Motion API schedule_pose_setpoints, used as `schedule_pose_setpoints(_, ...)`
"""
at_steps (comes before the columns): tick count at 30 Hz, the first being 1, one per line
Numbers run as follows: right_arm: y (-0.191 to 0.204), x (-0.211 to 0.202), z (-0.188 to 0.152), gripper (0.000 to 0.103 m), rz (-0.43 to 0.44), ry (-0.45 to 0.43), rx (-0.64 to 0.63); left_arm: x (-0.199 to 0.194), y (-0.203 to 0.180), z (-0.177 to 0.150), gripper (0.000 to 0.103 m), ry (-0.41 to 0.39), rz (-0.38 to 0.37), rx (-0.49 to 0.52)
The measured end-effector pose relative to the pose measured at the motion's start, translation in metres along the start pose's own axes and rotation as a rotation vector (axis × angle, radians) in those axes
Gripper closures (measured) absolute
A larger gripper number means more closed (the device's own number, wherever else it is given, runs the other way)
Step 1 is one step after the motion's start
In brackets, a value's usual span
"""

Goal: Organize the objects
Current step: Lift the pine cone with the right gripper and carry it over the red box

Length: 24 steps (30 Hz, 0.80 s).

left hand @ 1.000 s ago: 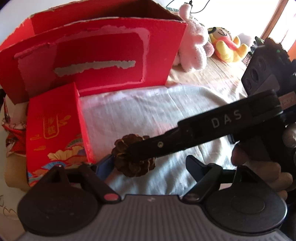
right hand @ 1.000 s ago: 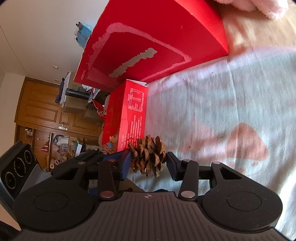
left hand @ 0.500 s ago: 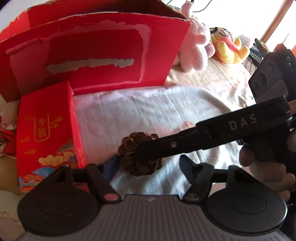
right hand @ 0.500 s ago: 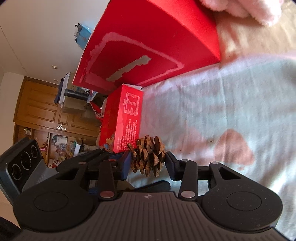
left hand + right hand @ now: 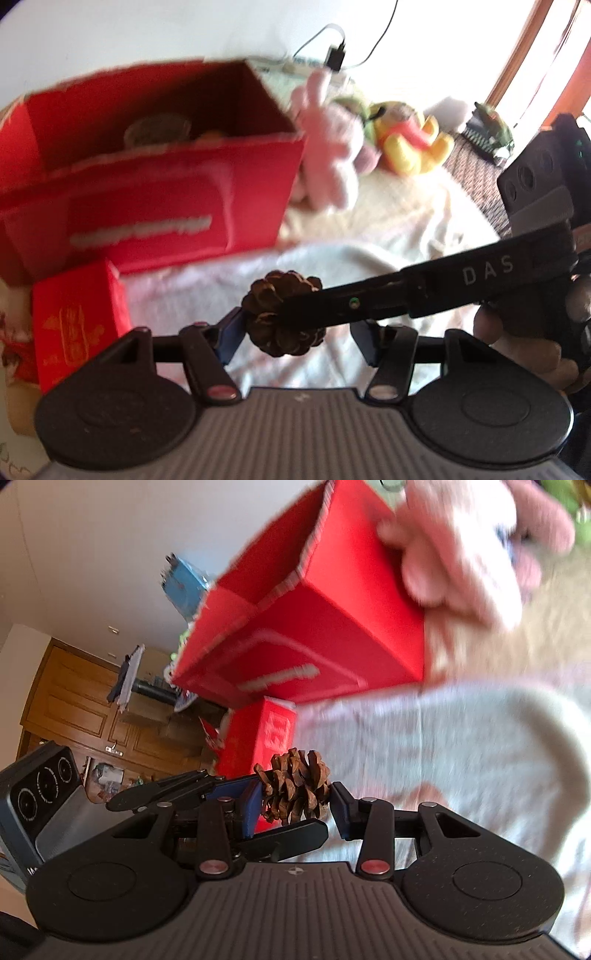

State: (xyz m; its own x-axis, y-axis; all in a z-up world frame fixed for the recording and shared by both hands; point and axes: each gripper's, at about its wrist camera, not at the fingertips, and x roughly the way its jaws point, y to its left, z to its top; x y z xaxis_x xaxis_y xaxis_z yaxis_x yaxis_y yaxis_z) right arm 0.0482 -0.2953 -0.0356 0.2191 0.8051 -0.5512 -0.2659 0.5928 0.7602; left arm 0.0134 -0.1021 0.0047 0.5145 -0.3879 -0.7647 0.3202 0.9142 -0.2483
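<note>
1. White cloth [image 5: 369,266] covers the work surface; it fills the lower right of the right wrist view.
2. Large red box [image 5: 155,206], top open, stands at the far edge of the cloth. Blurred contents inside; cannot identify them.
3. Pink plush toy [image 5: 328,162] sits just right of the large box, with a yellow plush toy [image 5: 410,144] beside it.
4. Small red carton [image 5: 77,325] stands in front of the large box, at the left.
5. Right gripper [image 5: 295,799]: both pads press on the pine cone [image 5: 295,786], which is held clear above the cloth.
6. Left gripper [image 5: 299,332]: jaws have just been closing. The left pad touches the cone; the right finger [image 5: 364,341] stands apart from it, so no grip.
</note>
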Motion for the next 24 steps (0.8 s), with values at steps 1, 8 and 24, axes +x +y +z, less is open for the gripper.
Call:
schedule_pose_setpoints(1, 0.003, -0.006, 0.002, 0.06, -0.001, -0.018, -0.015, -0.003, -0.001, 0.004, 0.042, -0.016, -0.008, -0.001)
schedule_pose_setpoints(8, 0.023, -0.029, 0.021, 0.06, 0.014, -0.118, -0.077, -0.024, -0.004, 0.032, 0.042, -0.121, -0.035, 0.016)
schedule_pose_setpoints(24, 0.08, 0.027, 0.109, 0.06, -0.122, -0.213, -0.171, -0.019, 0.099, 0.101, 0.042, -0.172, -0.171, -0.121)
